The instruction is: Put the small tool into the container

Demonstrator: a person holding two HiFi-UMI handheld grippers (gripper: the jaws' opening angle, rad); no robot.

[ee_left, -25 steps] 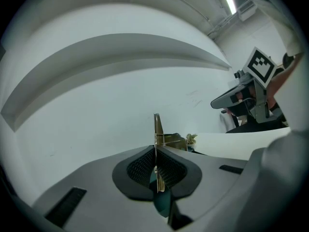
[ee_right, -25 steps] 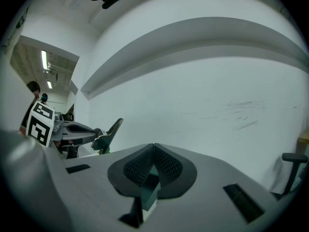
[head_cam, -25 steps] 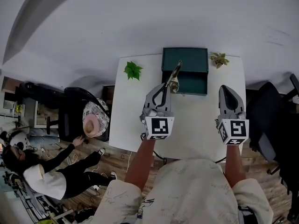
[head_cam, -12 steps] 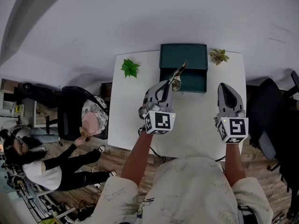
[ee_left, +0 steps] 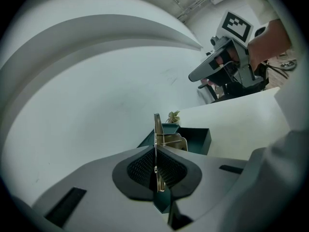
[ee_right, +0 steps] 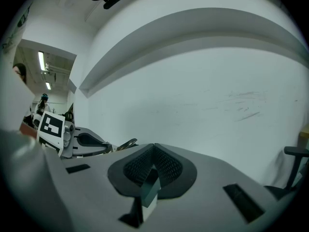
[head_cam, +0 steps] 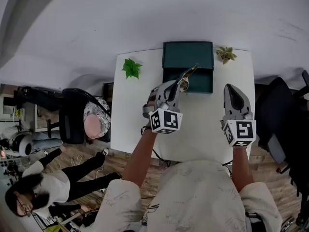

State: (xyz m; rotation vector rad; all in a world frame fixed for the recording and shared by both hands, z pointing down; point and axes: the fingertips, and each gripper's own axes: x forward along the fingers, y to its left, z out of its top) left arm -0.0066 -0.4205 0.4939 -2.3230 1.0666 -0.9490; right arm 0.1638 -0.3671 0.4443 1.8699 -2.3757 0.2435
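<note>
The small tool (head_cam: 187,75) is a thin brass-coloured metal piece, pinched edge-on in my left gripper (head_cam: 179,84), which is shut on it. Its tip hangs over the front, open part of the dark green container (head_cam: 188,54) at the table's far middle. In the left gripper view the tool (ee_left: 157,129) stands upright between the pads, with the container (ee_left: 199,140) just beyond. My right gripper (head_cam: 231,89) hovers over the table's right side, clear of the container. Its jaws (ee_right: 153,148) are shut with nothing between them and face the wall.
On the white table (head_cam: 203,129), a small green plant (head_cam: 130,67) stands at the far left and another (head_cam: 225,54) at the far right. A black chair (head_cam: 72,115) and a person (head_cam: 43,192) are left of the table; another chair (head_cam: 285,129) is on the right.
My left gripper has carried the tool forward and to the right, so its tip now hangs further over the container. The right gripper has hardly moved. The person on the floor has shifted.
</note>
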